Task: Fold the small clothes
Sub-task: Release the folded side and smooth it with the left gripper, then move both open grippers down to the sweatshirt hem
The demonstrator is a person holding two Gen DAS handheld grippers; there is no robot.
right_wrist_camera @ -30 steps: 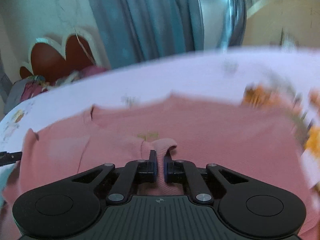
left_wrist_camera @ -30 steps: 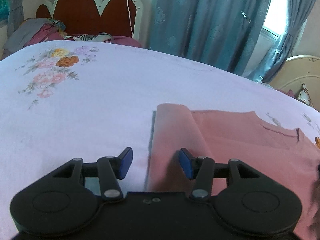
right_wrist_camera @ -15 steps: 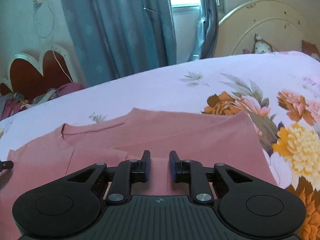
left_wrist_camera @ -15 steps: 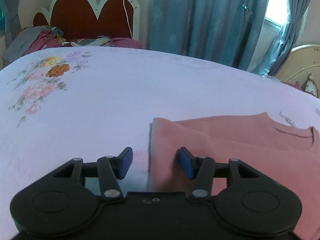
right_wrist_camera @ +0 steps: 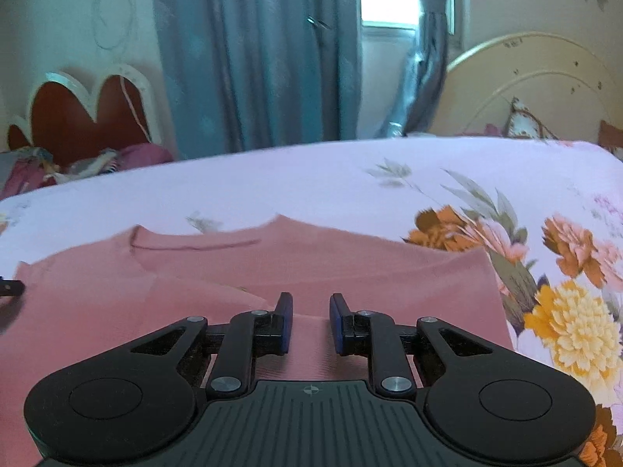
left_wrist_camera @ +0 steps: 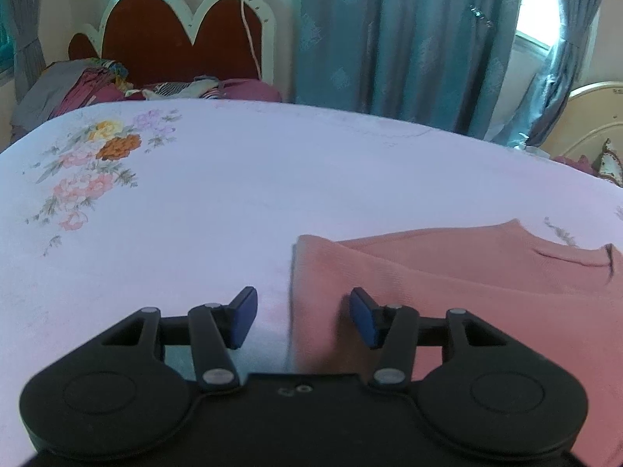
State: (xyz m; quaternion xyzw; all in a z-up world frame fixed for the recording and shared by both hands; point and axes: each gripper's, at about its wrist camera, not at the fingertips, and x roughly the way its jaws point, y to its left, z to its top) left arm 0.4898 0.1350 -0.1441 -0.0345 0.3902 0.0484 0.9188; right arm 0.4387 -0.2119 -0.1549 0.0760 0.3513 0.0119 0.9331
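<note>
A pink garment (left_wrist_camera: 467, 295) is seen spread flat on a pale lilac bedsheet (left_wrist_camera: 233, 194) printed with flowers. In the left wrist view, the left gripper (left_wrist_camera: 301, 317) is held above the garment's left edge with its jaws standing well apart and nothing pressed between them: the blue pad of the left finger is over bare sheet, the right pad over the pink cloth, and the folded edge of the garment runs between the two. A neckline slit is seen beyond the right jaw, near the picture's edge.

In the right wrist view, the right gripper (right_wrist_camera: 310, 321) is held over the near part of the same garment (right_wrist_camera: 350, 268). Its jaws are parted by a narrow gap, and only flat cloth is seen lying beneath that gap; no fabric is pinched by the pads. A layered fold is seen just beyond the left jaw, and the garment's right edge lies to the right of the right jaw, beside large orange and yellow printed flowers (right_wrist_camera: 572, 323). Blue curtains (right_wrist_camera: 253, 58) hang beyond the bed.
</note>
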